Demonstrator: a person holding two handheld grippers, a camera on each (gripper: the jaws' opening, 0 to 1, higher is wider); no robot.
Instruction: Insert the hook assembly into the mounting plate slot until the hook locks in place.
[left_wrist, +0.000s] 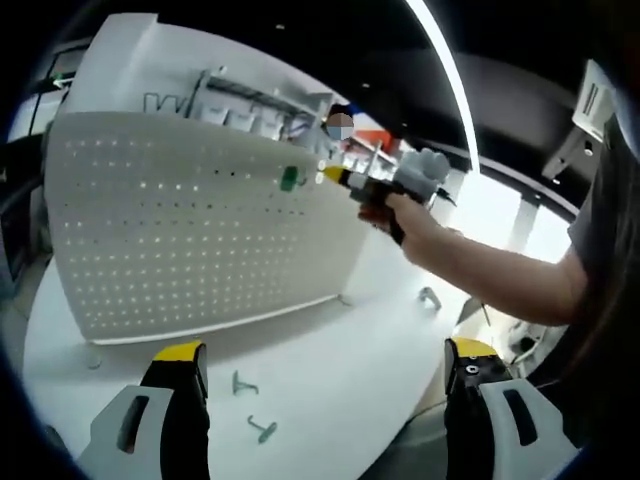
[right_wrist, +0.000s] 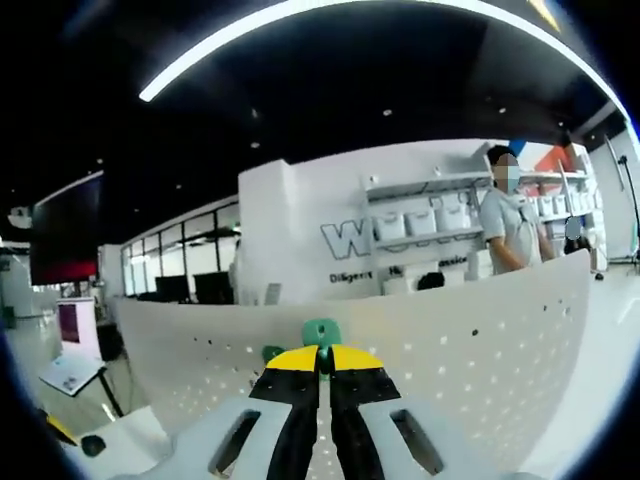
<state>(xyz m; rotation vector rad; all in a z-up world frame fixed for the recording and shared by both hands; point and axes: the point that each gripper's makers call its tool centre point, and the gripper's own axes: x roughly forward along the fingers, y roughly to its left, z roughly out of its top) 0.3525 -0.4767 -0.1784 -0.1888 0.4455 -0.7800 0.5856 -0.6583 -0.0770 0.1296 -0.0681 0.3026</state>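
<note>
A white perforated mounting plate (left_wrist: 190, 240) stands upright on the round white table (left_wrist: 330, 350). In the left gripper view a hand holds my right gripper (left_wrist: 333, 177) up at the plate's upper right, and a green hook piece (left_wrist: 289, 179) sits on the plate just beyond its yellow tips. In the right gripper view my right gripper (right_wrist: 322, 358) has its jaws pressed together on a green hook (right_wrist: 322, 331) in front of the plate (right_wrist: 460, 340). A second green bit (right_wrist: 272, 352) shows on the plate just to the left. My left gripper (left_wrist: 325, 362) hangs open over the table, with nothing in it.
Two loose green hooks (left_wrist: 243, 383) (left_wrist: 264, 430) lie on the table near my left jaw. A grey hook (left_wrist: 430, 297) lies to the right of the plate. Shelves with white bins (right_wrist: 425, 222) and a standing person (right_wrist: 510, 225) are behind the plate.
</note>
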